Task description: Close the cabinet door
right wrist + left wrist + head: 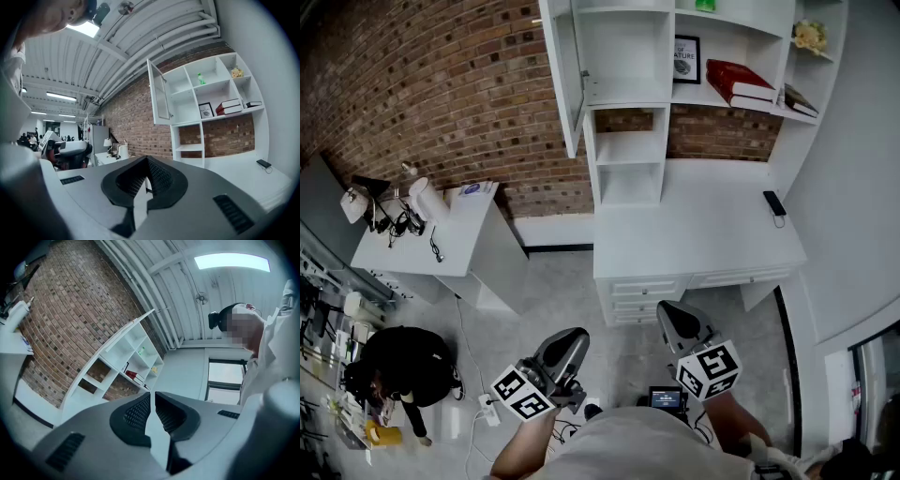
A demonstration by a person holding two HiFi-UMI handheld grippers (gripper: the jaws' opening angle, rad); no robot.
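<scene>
The white shelf unit [628,103] stands against the brick wall. Its upper-left cabinet door [567,75] is swung open toward me. In the right gripper view the glazed door [158,96] stands out from the shelves; in the left gripper view it shows only as a thin edge [143,316]. Both grippers are held low and near my body, far from the door. My left gripper [572,339] [152,397] shows a narrow slit between its jaws, with nothing in it. The tips of my right gripper [675,314] [146,161] meet, and it holds nothing.
A white desk [694,234] with drawers [647,295] lies between me and the shelves, with a black handset [774,203] on it. Red books [741,82] and a framed picture [685,58] sit on shelves. A side table [422,234] and a crouching person [403,366] are at the left.
</scene>
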